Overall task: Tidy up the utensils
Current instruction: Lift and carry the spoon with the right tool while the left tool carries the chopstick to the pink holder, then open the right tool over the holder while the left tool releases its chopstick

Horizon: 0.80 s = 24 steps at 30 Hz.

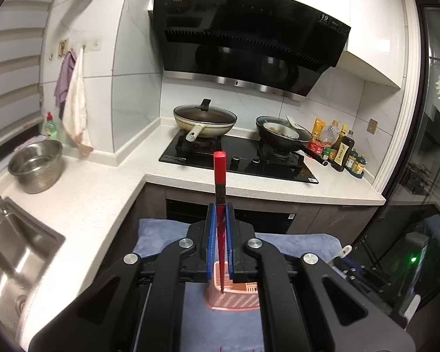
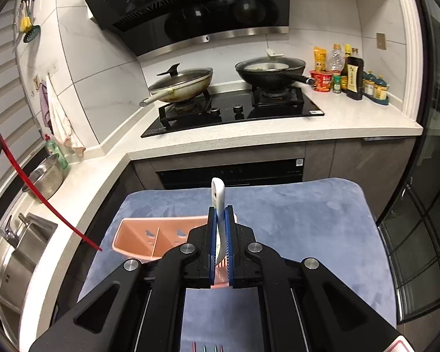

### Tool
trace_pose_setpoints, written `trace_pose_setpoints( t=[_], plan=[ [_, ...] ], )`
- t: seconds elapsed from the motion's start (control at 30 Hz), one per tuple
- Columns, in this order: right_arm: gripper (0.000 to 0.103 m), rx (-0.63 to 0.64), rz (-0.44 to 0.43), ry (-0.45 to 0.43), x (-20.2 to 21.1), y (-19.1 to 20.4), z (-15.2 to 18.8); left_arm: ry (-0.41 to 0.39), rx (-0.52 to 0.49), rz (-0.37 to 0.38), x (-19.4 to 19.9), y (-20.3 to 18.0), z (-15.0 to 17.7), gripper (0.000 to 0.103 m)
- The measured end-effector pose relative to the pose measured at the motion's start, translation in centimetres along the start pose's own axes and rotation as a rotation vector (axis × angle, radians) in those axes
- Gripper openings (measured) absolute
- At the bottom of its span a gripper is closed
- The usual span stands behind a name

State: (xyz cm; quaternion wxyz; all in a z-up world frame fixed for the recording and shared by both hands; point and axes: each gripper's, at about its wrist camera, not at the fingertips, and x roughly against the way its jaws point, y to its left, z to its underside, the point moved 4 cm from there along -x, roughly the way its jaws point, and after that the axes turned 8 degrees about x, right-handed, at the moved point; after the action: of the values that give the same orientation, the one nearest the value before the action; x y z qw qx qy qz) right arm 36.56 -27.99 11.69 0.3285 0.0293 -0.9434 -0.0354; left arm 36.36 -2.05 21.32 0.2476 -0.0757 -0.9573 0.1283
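Note:
My left gripper [image 1: 220,208] is shut on red chopsticks [image 1: 220,176], held upright with the thin tips pointing down over a pink slotted utensil holder [image 1: 234,299] on the blue cloth. The chopsticks also show in the right wrist view [image 2: 23,176] at the left, tips near the holder's left end. My right gripper [image 2: 219,211] is shut on a white spoon [image 2: 218,193], handle up, bowl hanging down between the fingers over the pink holder [image 2: 149,234], which has a divider inside.
A blue cloth [image 2: 293,228] covers the work surface. Beyond it is an L-shaped white counter [image 2: 278,135] with a gas hob, two pans [image 2: 184,83], bottles at the right, a steel bowl [image 1: 36,165] and a sink [image 1: 11,261] at the left.

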Motion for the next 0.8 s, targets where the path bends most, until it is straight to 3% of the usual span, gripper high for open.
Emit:
trace_pose_setpoints(
  t=[0.33,0.6,0.63,0.67,0.73,0.8],
  plan=[
    [0.006,0.001,-0.004,0.082,-6.5,0.2,1.5,0.056,0.024,-0.001,-6.6,0.0,2.0,0.006],
    [0.008,-0.002,-0.005,0.121,-8.1,-0.3,3.1,0.108,0.019,-0.036,-8.7,1.0,4.5,0.007],
    [0.009,-0.003,-0.001,0.117,-8.0,-0.3,3.1,0.108,0.016,-0.048,-8.7,1.2,4.6,0.011],
    [0.010,-0.004,0.002,0.113,-7.7,-0.4,3.1,0.110,0.018,-0.060,-8.7,1.4,4.7,0.026],
    [0.010,-0.010,0.005,0.106,-7.0,-0.6,3.1,0.105,0.032,-0.075,-8.2,1.8,4.8,0.041],
    [0.010,-0.015,0.004,0.100,-6.2,-0.7,3.1,0.097,0.019,-0.080,-7.3,1.9,5.0,0.041]
  ],
)
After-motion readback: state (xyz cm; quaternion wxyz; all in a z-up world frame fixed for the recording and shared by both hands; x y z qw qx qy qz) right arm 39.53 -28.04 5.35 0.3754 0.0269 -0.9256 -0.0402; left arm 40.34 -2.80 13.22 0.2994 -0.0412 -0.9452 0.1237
